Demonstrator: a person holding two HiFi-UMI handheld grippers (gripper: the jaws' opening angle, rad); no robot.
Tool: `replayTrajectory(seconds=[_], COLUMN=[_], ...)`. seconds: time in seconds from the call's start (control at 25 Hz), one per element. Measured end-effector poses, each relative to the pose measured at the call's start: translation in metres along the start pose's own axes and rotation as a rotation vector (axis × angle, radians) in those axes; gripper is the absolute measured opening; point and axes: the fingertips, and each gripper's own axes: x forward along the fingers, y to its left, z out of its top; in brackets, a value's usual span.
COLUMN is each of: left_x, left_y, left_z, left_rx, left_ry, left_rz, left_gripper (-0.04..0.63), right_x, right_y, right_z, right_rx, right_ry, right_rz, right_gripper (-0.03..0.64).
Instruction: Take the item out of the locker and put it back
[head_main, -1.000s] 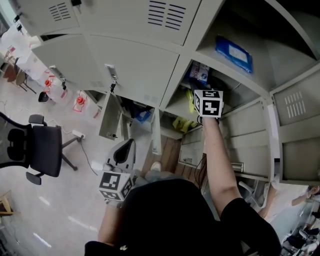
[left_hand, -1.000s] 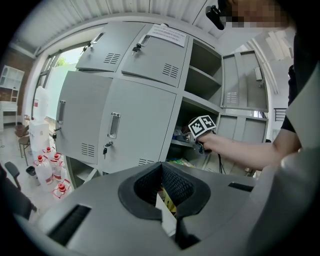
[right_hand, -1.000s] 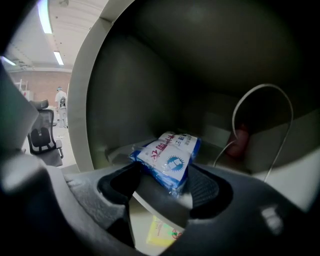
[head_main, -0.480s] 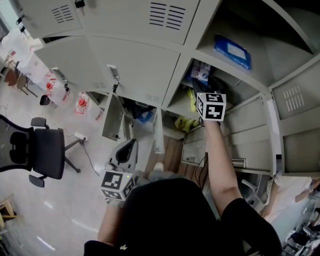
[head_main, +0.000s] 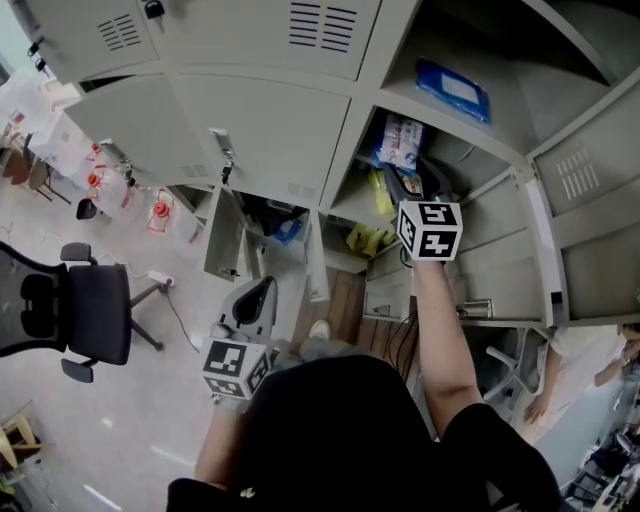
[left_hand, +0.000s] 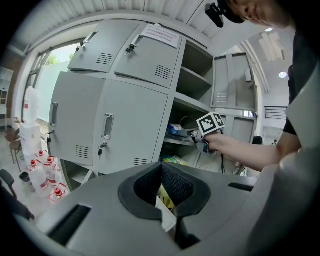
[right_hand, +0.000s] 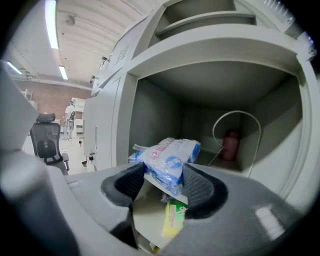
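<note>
A blue-and-white plastic packet (head_main: 400, 140) lies at the front of an open locker compartment (right_hand: 150, 115). In the right gripper view the packet (right_hand: 170, 155) sits between the two dark pads. My right gripper (right_hand: 164, 176) reaches up to the shelf edge, its jaws closing and the pads pressing the packet's sides. From the head view, that gripper (head_main: 418, 186) is at the compartment mouth, marker cube below. My left gripper (head_main: 252, 292) hangs low beside my body, shut and empty; in its own view the left gripper (left_hand: 161, 167) points at the lockers.
A yellow pack (right_hand: 172, 220) lies on the shelf below the packet. At the compartment's back are a red object (right_hand: 230, 145) and a white wire loop (right_hand: 237, 120). A blue folder (head_main: 452, 90) is in the compartment above. A lower locker door (head_main: 222, 240) stands ajar. An office chair (head_main: 75, 315) stands on the left.
My right gripper has drawn back a little from the compartment and more of the packet shows at the shelf front. The left gripper has stayed put.
</note>
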Motion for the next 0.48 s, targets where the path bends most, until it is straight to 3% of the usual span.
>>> replayTrajectory(seconds=[0.48], left_x=[0.005], left_y=[-0.018], left_z=[0.009], left_rx=[0.052], left_ry=[-0.012], left_rz=[-0.103], left_gripper=[0.012], right_x=[-0.084], right_y=[0.039], right_z=[0.004], right_rx=[0.047], right_ry=[-0.077], right_rz=[0.075], right_gripper=[0.236])
